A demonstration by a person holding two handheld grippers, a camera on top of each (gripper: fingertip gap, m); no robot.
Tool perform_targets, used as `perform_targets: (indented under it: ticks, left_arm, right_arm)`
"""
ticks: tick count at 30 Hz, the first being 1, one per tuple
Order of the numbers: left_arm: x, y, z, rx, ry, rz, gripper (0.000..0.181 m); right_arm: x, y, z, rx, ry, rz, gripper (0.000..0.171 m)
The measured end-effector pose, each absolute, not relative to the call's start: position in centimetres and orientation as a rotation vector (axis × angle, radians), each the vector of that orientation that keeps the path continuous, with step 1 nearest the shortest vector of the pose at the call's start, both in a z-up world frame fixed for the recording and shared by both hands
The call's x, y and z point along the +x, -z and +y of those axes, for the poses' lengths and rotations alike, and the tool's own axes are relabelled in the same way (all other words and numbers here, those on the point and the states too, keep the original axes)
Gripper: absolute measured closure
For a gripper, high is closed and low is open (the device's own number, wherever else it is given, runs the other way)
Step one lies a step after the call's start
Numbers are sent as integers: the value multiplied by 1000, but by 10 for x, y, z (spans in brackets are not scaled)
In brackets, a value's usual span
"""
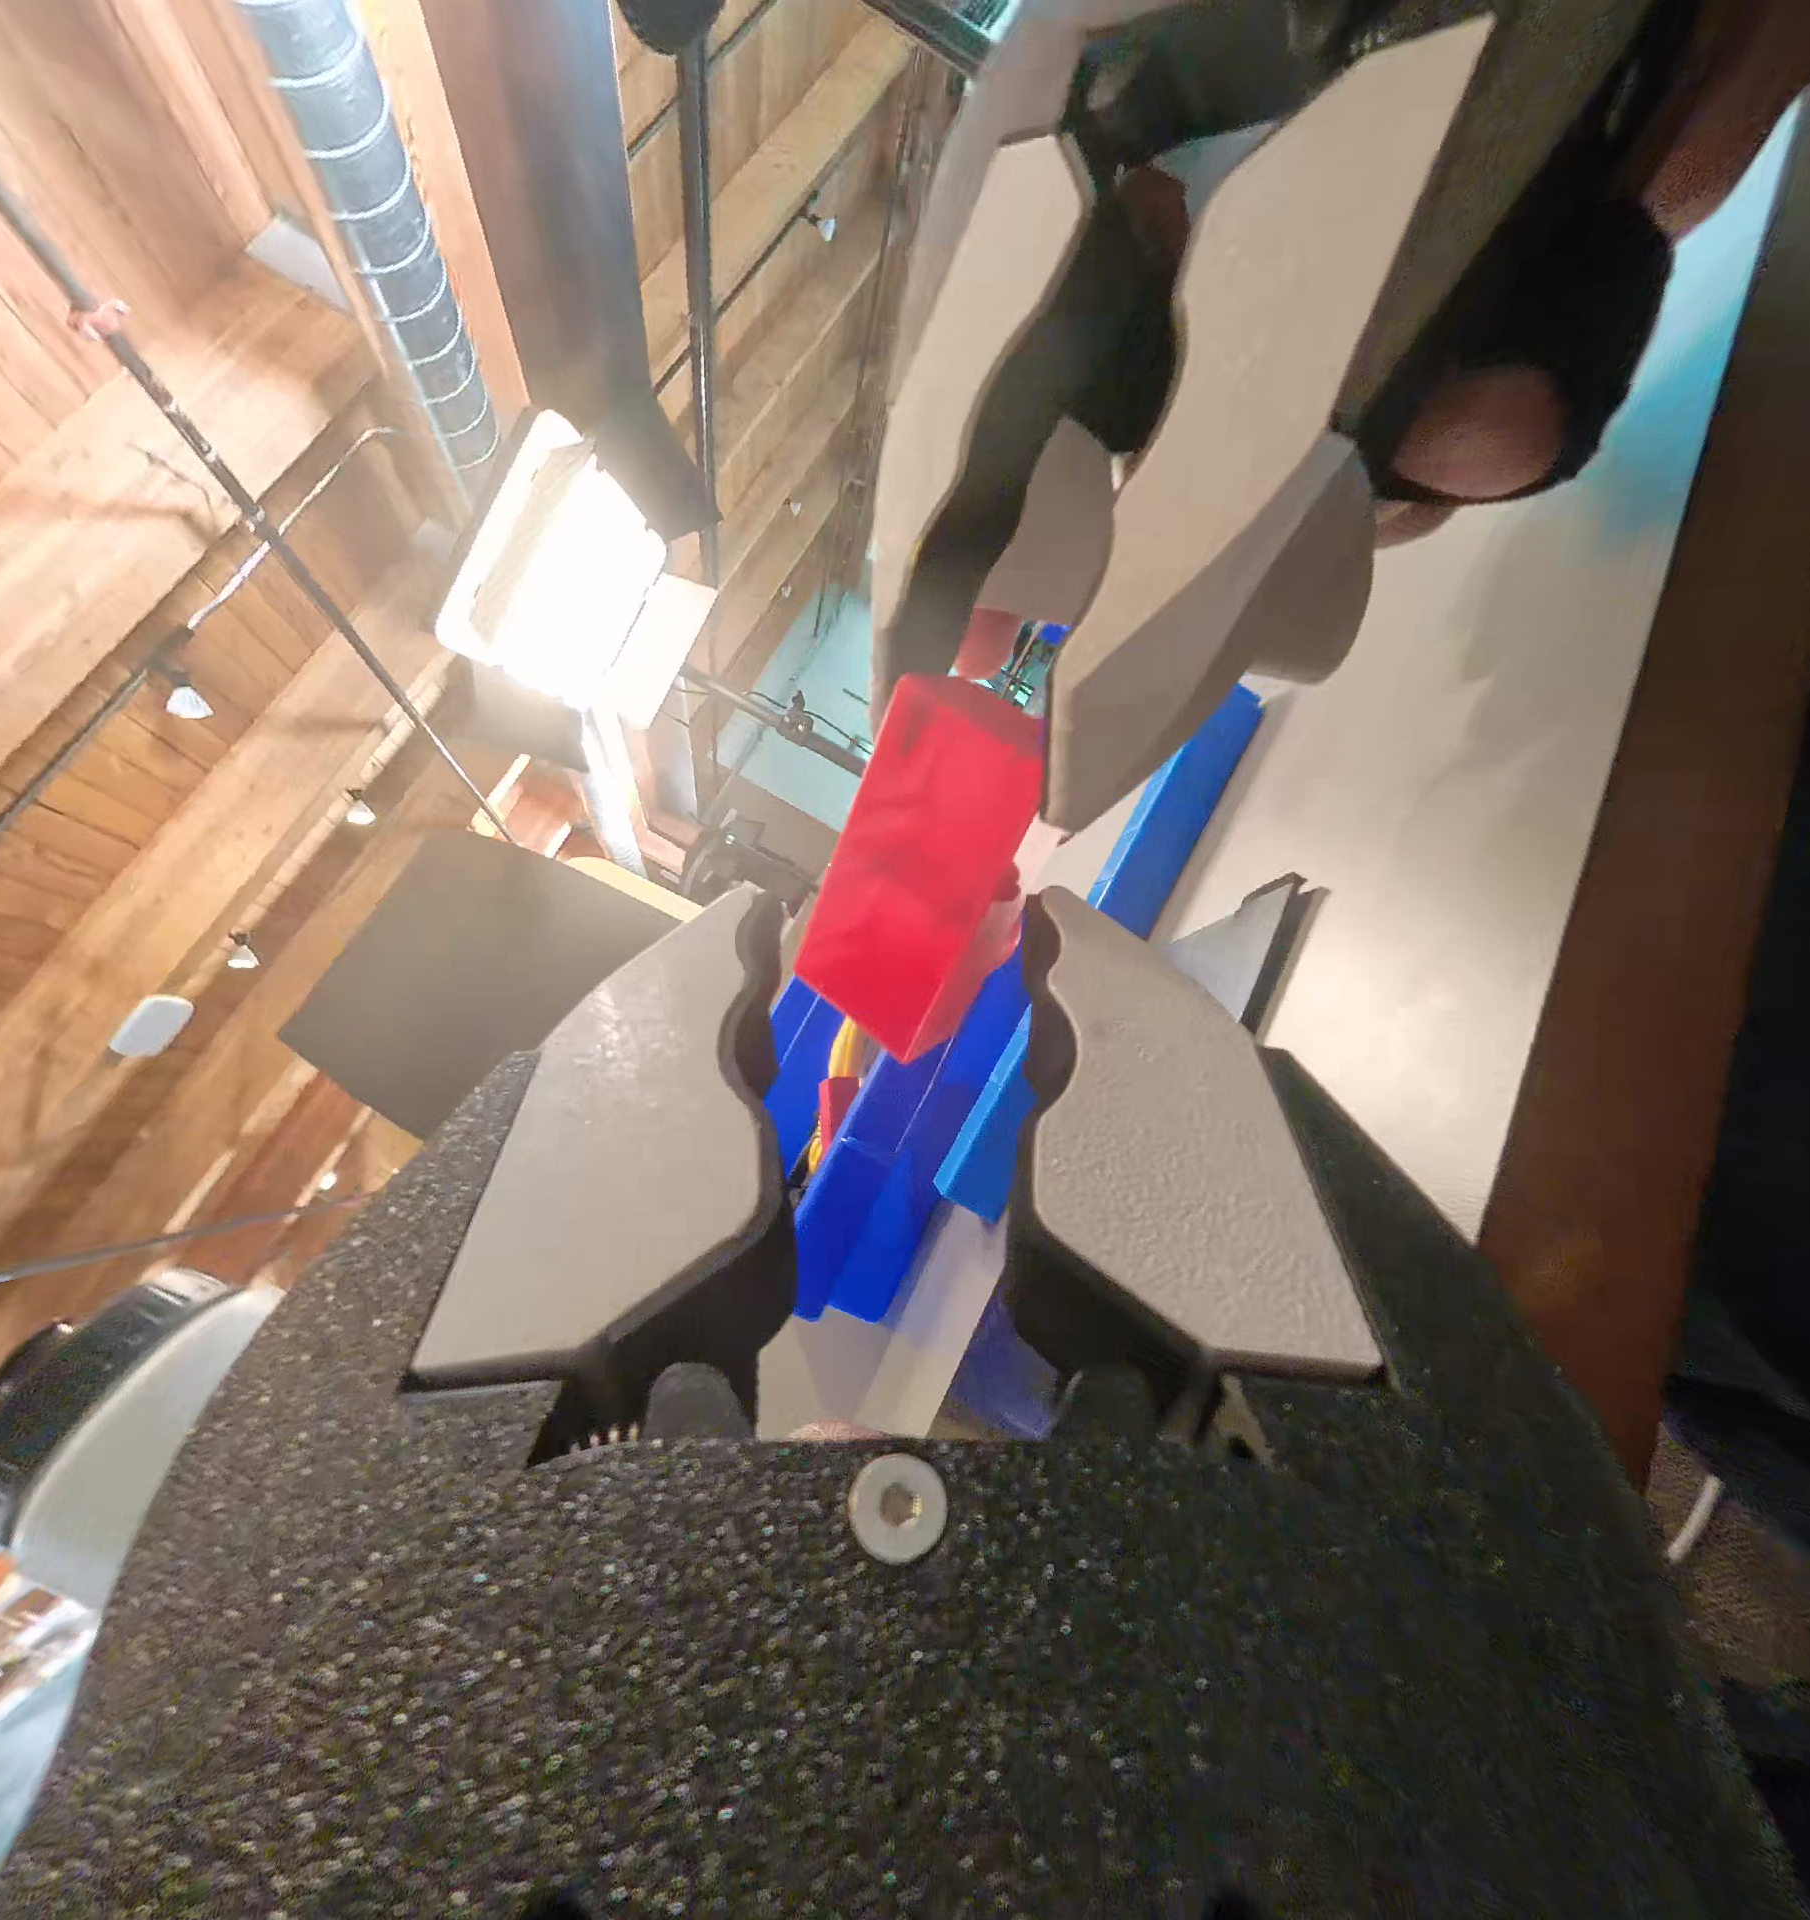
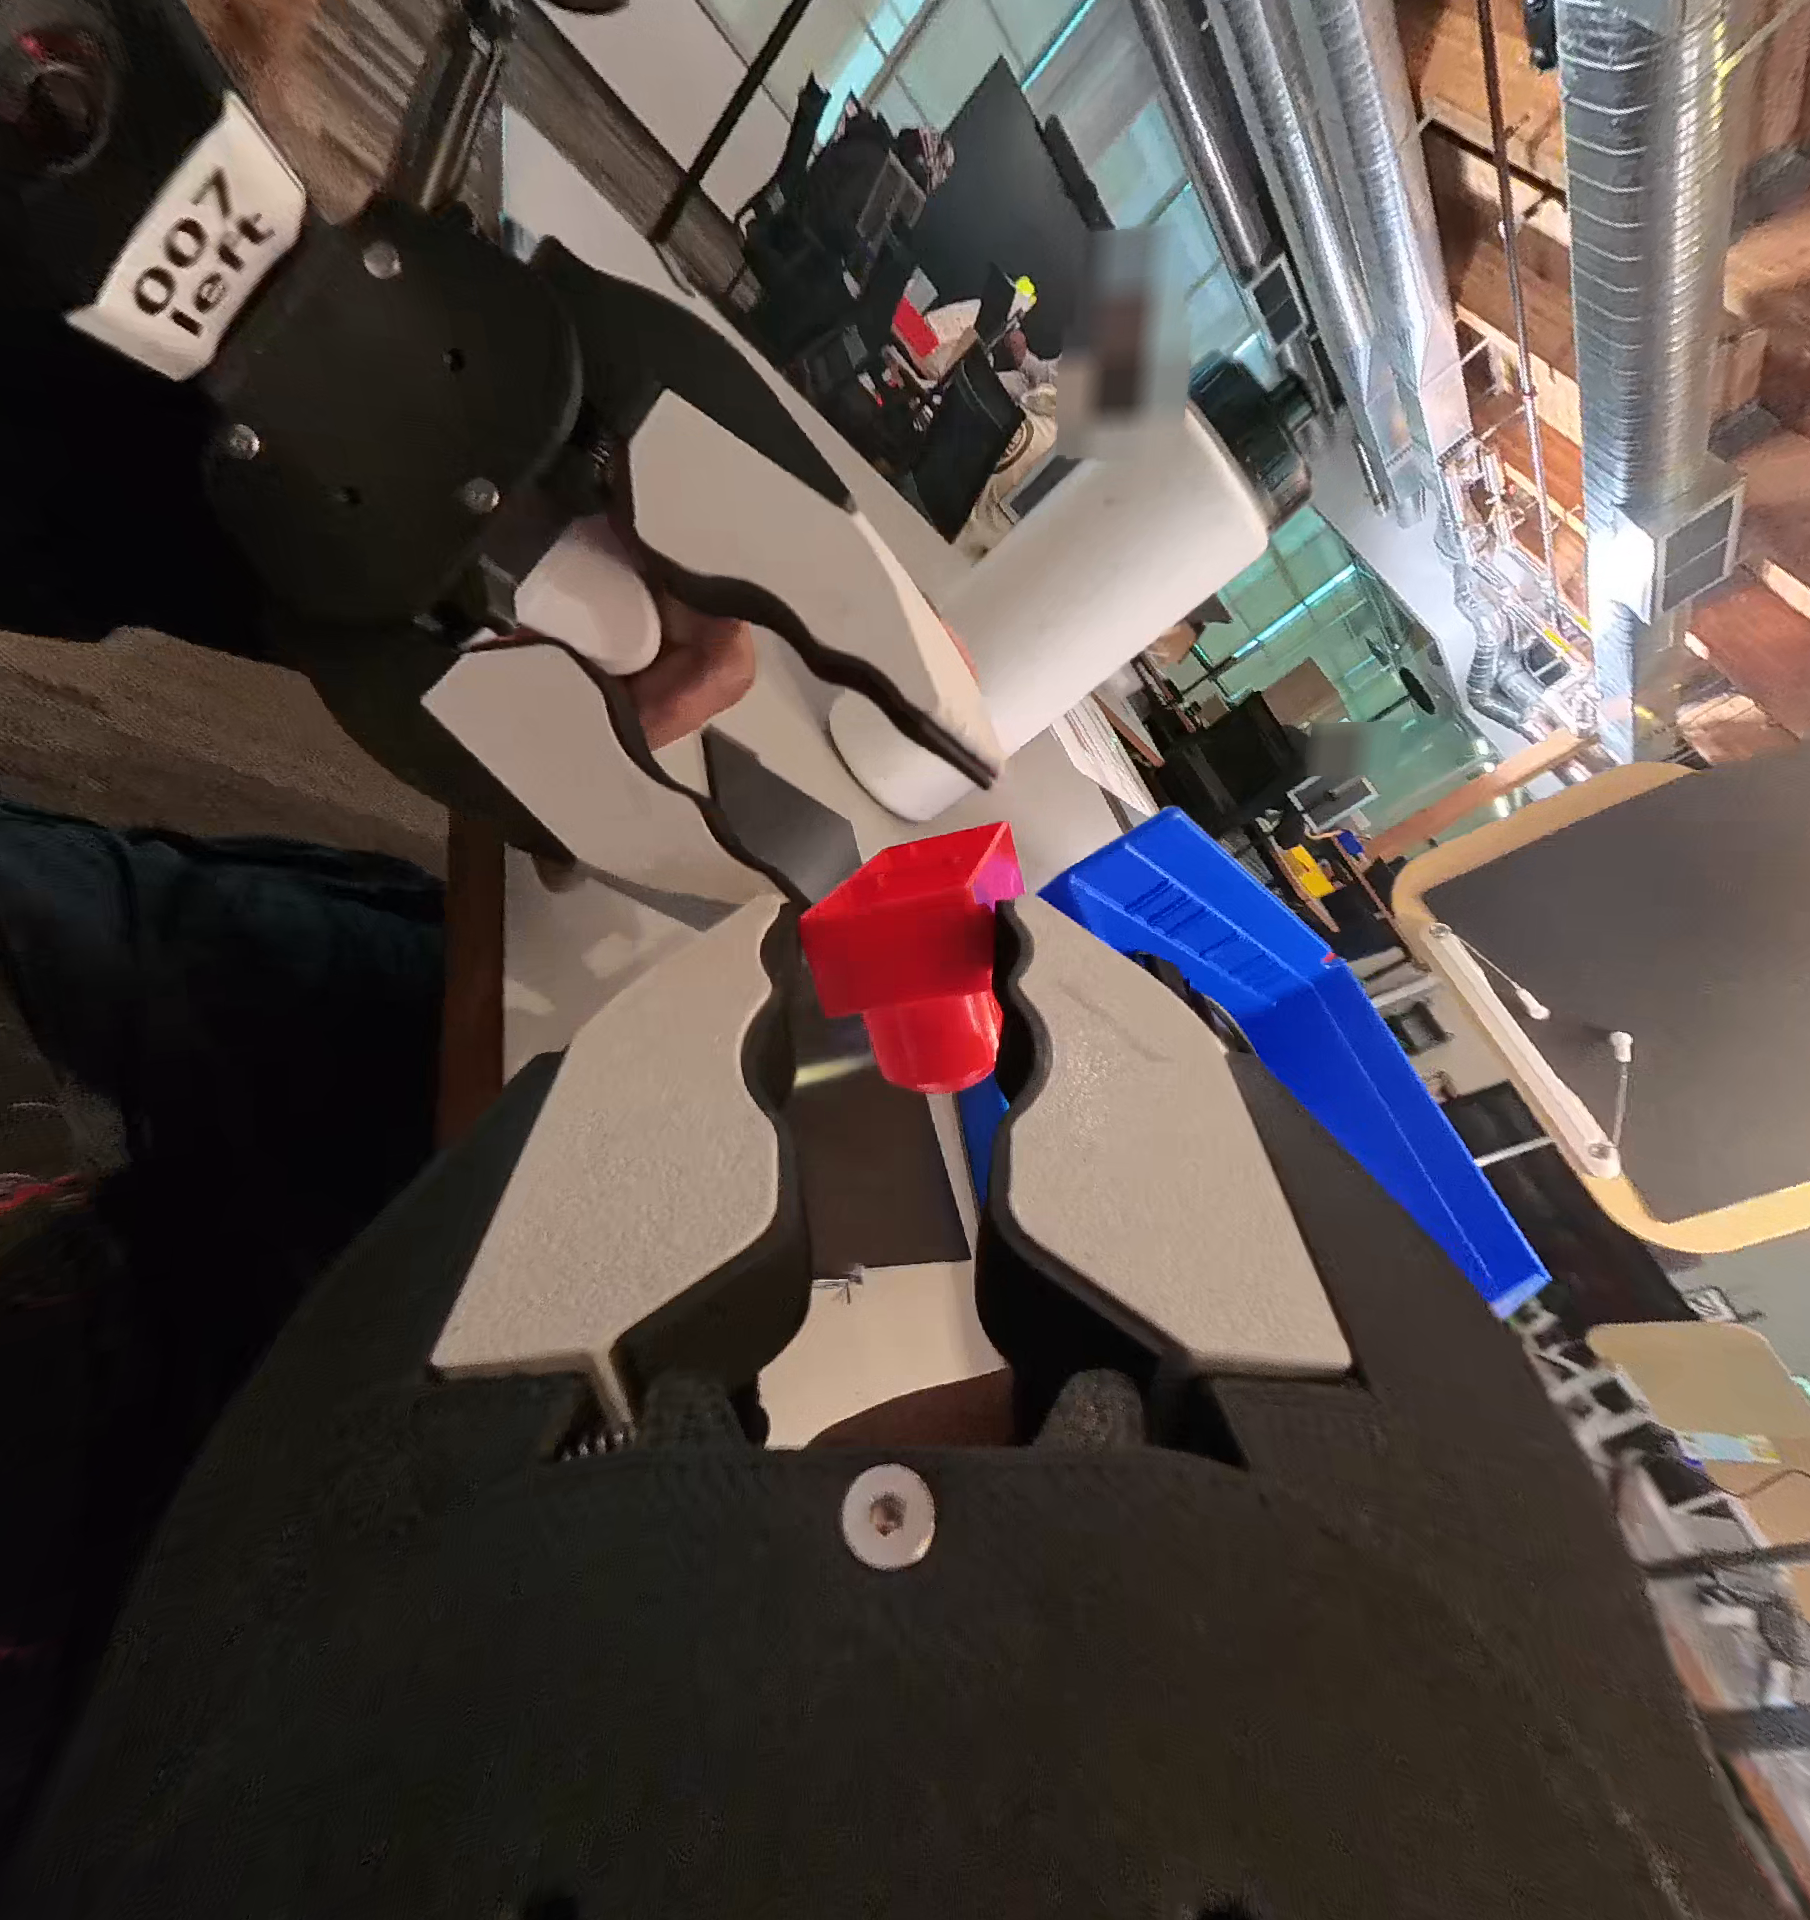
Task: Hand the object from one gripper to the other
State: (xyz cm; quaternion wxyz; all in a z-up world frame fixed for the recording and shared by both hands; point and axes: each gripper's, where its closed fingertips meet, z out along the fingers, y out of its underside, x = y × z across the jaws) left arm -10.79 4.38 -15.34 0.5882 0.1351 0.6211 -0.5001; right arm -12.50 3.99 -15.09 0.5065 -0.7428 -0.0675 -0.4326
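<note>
The red object (image 2: 906,961) is a square cup with a round peg on one side. My right gripper (image 2: 893,927) is shut on it, both fingertips pressing its sides. In the left wrist view the red object (image 1: 916,868) hangs between the tips of my left gripper (image 1: 901,914), whose jaws stand open around its lower end with a sliver of gap on the left side. The right gripper's grey fingers (image 1: 1192,665) reach down from the top onto the object's upper end. The left gripper's body (image 2: 381,416) shows at upper left in the right wrist view, fingers apart.
A long blue plastic rack (image 2: 1296,1029) lies on the white table (image 2: 880,1320) just behind the handover; it also shows in the left wrist view (image 1: 1181,810). A person's gloved hand (image 1: 1524,343) holds the right gripper. A bright lamp (image 1: 558,561) shines at left. Left and right tips are no more than a few centimetres apart.
</note>
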Motion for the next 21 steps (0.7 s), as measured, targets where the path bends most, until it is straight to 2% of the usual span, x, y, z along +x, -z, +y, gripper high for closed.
perform_targets:
  ticks: [10,16,18,20,21]
  left_arm:
    - [-98,167,38,321,1093,1549,119]
    - [-97,166,38,298,1138,1599,117]
    - [-97,169,37,305,1134,1627,118]
    - [-95,174,35,321,1094,1634,133]
    - [-92,175,36,315,1063,1623,135]
  right_arm:
    - [-135,149,44,-1744,868,-244,135]
    - [-141,156,50,-1746,846,-307,136]
    - [-142,158,50,-1749,850,-316,136]
    - [-140,160,51,-1748,859,-318,135]
    - [-139,161,51,-1752,863,-317,136]
